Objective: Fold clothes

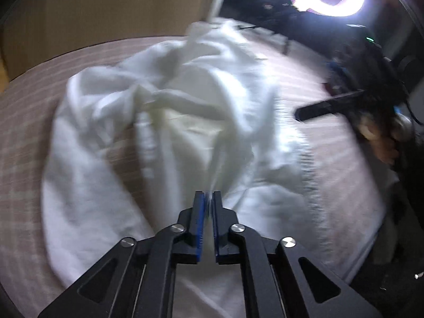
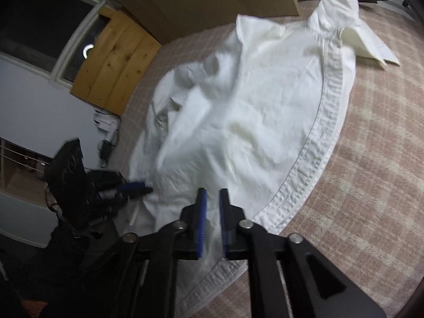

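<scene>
Pink-checked bedding [image 2: 357, 159] carries a white shirt [image 2: 238, 111] spread rumpled, collar at the far end. Left tongs [image 1: 209, 198] are pinched together on a ridge of its cloth; right tongs [image 2: 213, 198] stand slightly apart over the hem, gripping nothing visible. Judged light, limp and crease-prone; best held by stitched placket or hem.

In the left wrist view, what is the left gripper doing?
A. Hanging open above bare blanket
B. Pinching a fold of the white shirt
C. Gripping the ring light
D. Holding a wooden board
B: the left gripper has its blue pads nearly together with a thin ridge of the white shirt running up from between them, over the checked blanket.
</scene>
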`<move>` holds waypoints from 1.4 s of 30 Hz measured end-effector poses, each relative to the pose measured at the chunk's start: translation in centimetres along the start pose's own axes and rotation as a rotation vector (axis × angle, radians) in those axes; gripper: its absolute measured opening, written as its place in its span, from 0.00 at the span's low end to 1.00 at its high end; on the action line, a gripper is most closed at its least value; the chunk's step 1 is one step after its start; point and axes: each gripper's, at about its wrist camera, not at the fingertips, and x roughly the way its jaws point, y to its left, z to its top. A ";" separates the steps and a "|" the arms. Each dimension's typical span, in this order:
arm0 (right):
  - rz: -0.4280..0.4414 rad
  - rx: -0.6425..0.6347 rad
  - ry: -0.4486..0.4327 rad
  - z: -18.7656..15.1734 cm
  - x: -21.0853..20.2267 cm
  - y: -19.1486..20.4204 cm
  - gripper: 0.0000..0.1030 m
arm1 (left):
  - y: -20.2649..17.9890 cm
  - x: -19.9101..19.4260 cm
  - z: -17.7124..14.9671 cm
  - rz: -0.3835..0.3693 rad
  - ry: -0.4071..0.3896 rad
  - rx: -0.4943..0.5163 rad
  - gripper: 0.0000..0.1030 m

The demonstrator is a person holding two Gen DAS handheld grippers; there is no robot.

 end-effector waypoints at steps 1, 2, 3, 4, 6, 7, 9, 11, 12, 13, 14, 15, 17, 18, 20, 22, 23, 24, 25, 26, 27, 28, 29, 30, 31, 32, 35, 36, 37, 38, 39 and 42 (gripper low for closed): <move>-0.014 -0.014 0.009 0.1 0.6 0.1 0.23 | 0.2 -0.4 -0.1 0.011 -0.001 -0.010 0.05; -0.016 -0.024 0.016 0.2 1.0 0.2 0.31 | 0.2 -0.8 -0.2 0.021 -0.004 -0.014 0.05; -0.019 -0.034 0.024 0.4 1.4 0.3 0.35 | -0.5 -1.7 -0.6 0.025 -0.014 0.007 0.09; -0.022 -0.044 0.031 0.5 1.8 0.4 0.36 | -1.2 -2.7 -1.1 0.030 -0.024 0.028 0.12; -0.023 -0.067 0.039 1.0 2.4 0.5 0.40 | -3.2 -4.3 -2.5 0.005 -0.032 0.074 0.19; -0.016 -0.075 0.044 1.2 2.7 0.5 0.41 | -4.3 -5.0 -3.4 -0.019 -0.032 0.098 0.24; -0.008 -0.079 0.054 1.6 3.1 0.5 0.42 | -7.1 -6.0 -5.7 -0.062 -0.019 0.148 0.33; -0.013 -0.090 0.064 1.6 3.5 0.6 0.42 | -9.8 -5.6 -8.2 -0.066 0.033 0.192 0.40; -0.016 -0.097 0.070 1.6 3.7 0.6 0.42 | -11.1 -5.0 -9.8 -0.058 0.076 0.210 0.40; -0.018 -0.107 0.077 1.6 3.9 0.7 0.42 | -11.9 -4.5 -11.0 -0.043 0.101 0.215 0.40; -0.018 -0.117 0.084 1.5 4.0 0.8 0.42 | -12.6 -3.9 -12.1 -0.029 0.126 0.221 0.40; -0.018 -0.123 0.089 1.5 4.2 0.9 0.42 | -13.3 -3.5 -13.2 -0.013 0.149 0.224 0.40; -0.017 -0.135 0.095 1.4 4.5 1.0 0.42 | -13.7 -3.0 -14.6 0.039 0.163 0.200 0.40; -0.013 -0.139 0.093 1.4 4.6 1.0 0.42 | -13.5 -3.0 -15.0 0.053 0.156 0.176 0.40; -0.024 -0.144 0.088 1.5 4.8 1.0 0.42 | -13.0 -3.1 -15.7 0.079 0.142 0.125 0.41; -0.026 -0.151 0.090 1.5 5.0 1.1 0.42 | -11.8 -2.7 -15.5 0.088 0.127 0.053 0.42; -0.026 -0.155 0.089 1.4 5.1 1.1 0.42 | -11.4 -2.3 -15.5 0.091 0.130 0.037 0.42; -0.026 -0.158 0.089 1.3 5.2 1.1 0.42 | -11.0 -1.8 -15.5 0.095 0.132 0.021 0.42; -0.022 -0.161 0.087 1.2 5.3 1.0 0.42 | -10.7 -1.4 -15.5 0.096 0.134 0.007 0.40; -0.015 -0.164 0.085 1.1 5.4 1.0 0.42 | -10.6 -1.1 -15.5 0.091 0.130 0.005 0.39; -0.005 -0.161 0.082 1.1 5.3 0.9 0.41 | -10.5 -0.9 -15.6 0.082 0.127 0.001 0.35; 0.007 -0.152 0.080 1.1 5.2 0.7 0.39 | -10.5 -1.0 -15.6 0.052 0.126 -0.006 0.18; 0.020 -0.143 0.077 1.1 5.1 0.6 0.26 | -10.4 -1.1 -15.5 0.022 0.125 -0.016 0.11; 0.032 -0.133 0.074 1.2 4.9 0.5 0.05 | -10.2 -1.2 -15.4 -0.010 0.127 -0.035 0.07; 0.041 -0.128 0.073 1.1 4.7 0.4 0.03 | -10.2 -1.5 -15.3 -0.025 0.126 -0.046 0.06; 0.046 -0.128 0.076 1.1 4.4 0.5 0.03 | -10.2 -2.0 -15.2 -0.043 0.124 -0.053 0.06; 0.056 -0.143 0.084 1.0 3.5 1.1 0.03 | -10.1 -3.7 -14.8 -0.105 0.104 -0.066 0.04; 0.057 -0.148 0.085 0.9 3.1 1.5 0.03 | -10.0 -4.3 -14.7 -0.125 0.100 -0.076 0.04; 0.063 -0.149 0.087 1.0 2.5 1.7 0.03 | -9.9 -4.8 -14.6 -0.146 0.096 -0.087 0.04; 0.072 -0.144 0.091 1.0 2.0 1.8 0.03 | -9.7 -5.3 -14.5 -0.166 0.092 -0.098 0.04; 0.071 -0.140 0.094 1.0 1.5 1.9 0.03 | -9.5 -5.6 -14.7 -0.188 0.090 -0.108 0.04; -0.017 -0.163 0.119 0.7 1.0 2.0 0.04 | -8.9 -4.8 -15.6 -0.117 0.145 -0.115 0.13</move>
